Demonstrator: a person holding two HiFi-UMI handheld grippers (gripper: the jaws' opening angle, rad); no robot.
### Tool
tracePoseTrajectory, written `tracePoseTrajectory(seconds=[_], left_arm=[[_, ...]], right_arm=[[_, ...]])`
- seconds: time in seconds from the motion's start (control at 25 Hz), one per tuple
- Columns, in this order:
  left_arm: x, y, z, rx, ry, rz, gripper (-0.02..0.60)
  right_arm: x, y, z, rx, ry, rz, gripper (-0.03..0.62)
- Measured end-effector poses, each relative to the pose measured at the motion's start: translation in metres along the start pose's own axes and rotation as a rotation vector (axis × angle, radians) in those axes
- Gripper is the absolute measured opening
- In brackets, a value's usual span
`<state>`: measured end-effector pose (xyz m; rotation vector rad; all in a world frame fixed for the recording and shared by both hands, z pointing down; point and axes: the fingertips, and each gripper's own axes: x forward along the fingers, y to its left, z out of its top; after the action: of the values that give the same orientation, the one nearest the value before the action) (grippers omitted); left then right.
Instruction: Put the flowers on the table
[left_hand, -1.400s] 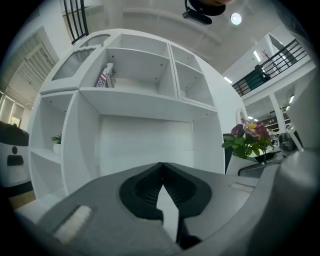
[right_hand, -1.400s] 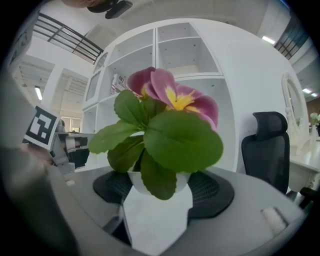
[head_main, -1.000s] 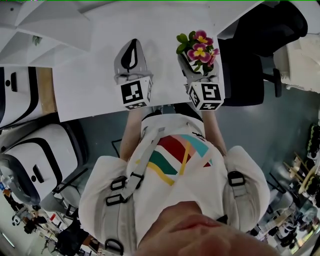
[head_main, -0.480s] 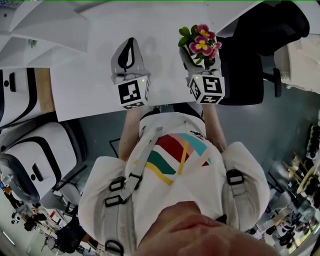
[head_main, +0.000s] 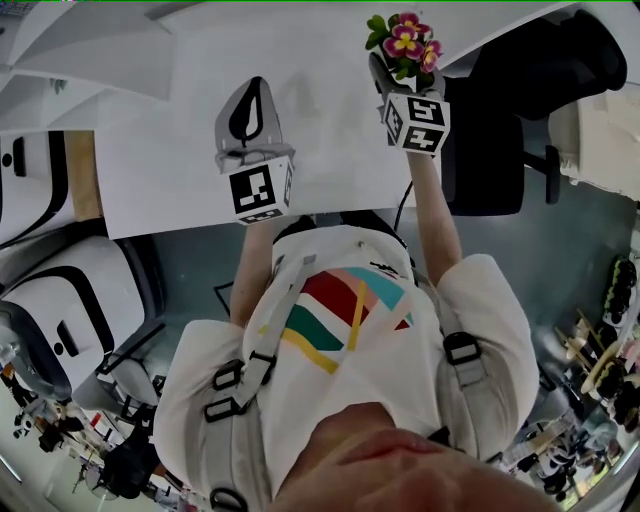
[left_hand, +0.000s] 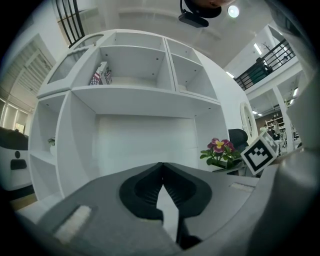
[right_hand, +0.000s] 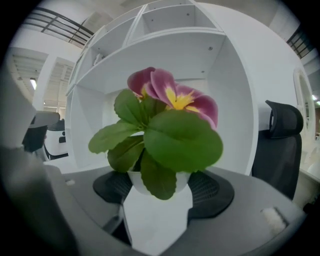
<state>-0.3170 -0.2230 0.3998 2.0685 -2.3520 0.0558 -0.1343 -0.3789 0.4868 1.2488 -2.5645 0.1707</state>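
Right gripper view: right gripper (right_hand: 158, 186) clamped on the white pot (right_hand: 136, 180) of the flowers (right_hand: 167, 125), at the table's (head_main: 330, 140) far right corner. The left gripper (left_hand: 161, 170) is pinched closed with nothing in it. Black chair (head_main: 500, 140) just beside, shelf unit (left_hand: 125, 95) ahead.

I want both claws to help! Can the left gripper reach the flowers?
Probably yes: nothing stands between the left gripper and the flowers, just bare table. But its jaws are shut, and the right gripper holds them.
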Motion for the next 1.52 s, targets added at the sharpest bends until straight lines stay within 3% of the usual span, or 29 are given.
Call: tracePoseTrajectory(seconds=[0.36,0.76,1.04,1.52], left_arm=[[0.0,0.009,-0.011,0.013,0.044,0.038,0.002],[0.001,0.023,-0.019,0.03,0.083,0.095,0.003],[-0.006,0.035,-0.03,0.034,0.116,0.149,0.003],[-0.024,0.056,-0.042,0.049,0.169,0.246,0.003]], right_arm=[[0.092,-0.044,-0.032,0.031,0.119,-0.02,0.33],[0.158,-0.083,-0.086,0.064,0.279,-0.095,0.33],[0.191,-0.117,-0.101,0.092,0.337,-0.175,0.33],[0.221,-0.134,-0.112,0.11,0.352,-0.203,0.33]])
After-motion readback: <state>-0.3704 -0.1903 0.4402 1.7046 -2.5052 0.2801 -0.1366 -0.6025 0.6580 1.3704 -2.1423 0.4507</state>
